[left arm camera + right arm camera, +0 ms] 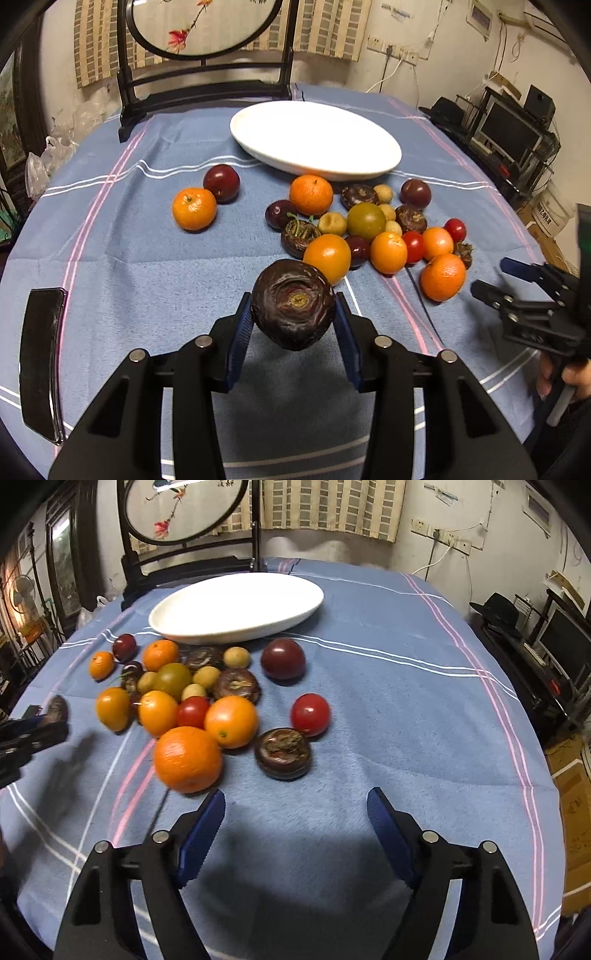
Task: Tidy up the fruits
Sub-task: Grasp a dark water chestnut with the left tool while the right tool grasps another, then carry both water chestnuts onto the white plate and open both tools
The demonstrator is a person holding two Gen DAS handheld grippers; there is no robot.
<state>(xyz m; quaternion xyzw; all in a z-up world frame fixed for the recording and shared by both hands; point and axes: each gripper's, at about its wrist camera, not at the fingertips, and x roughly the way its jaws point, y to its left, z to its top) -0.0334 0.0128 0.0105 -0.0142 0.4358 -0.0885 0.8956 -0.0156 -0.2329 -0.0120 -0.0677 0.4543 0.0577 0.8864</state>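
My left gripper [293, 297] is shut on a dark brown water chestnut [293, 314] and holds it above the blue cloth, short of the fruit heap [369, 229]. Oranges, plums, tomatoes, small tan fruits and more water chestnuts lie in that heap. Behind it sits a white oval plate [314, 140] with nothing on it. My right gripper [295, 794] stands open over bare cloth. Just beyond its fingers lie a water chestnut [283, 753] and a big orange [188, 758], neither between them. A red tomato [310, 714] and a plum [283, 658] lie apart on the right.
A dark wooden stand with a round embroidered panel [203, 74] rises behind the plate. A flat black object [42, 358] lies at the cloth's left edge. An orange [194, 208] and a plum [221, 182] lie left of the heap. A hand [565, 376] holds the right gripper's handle.
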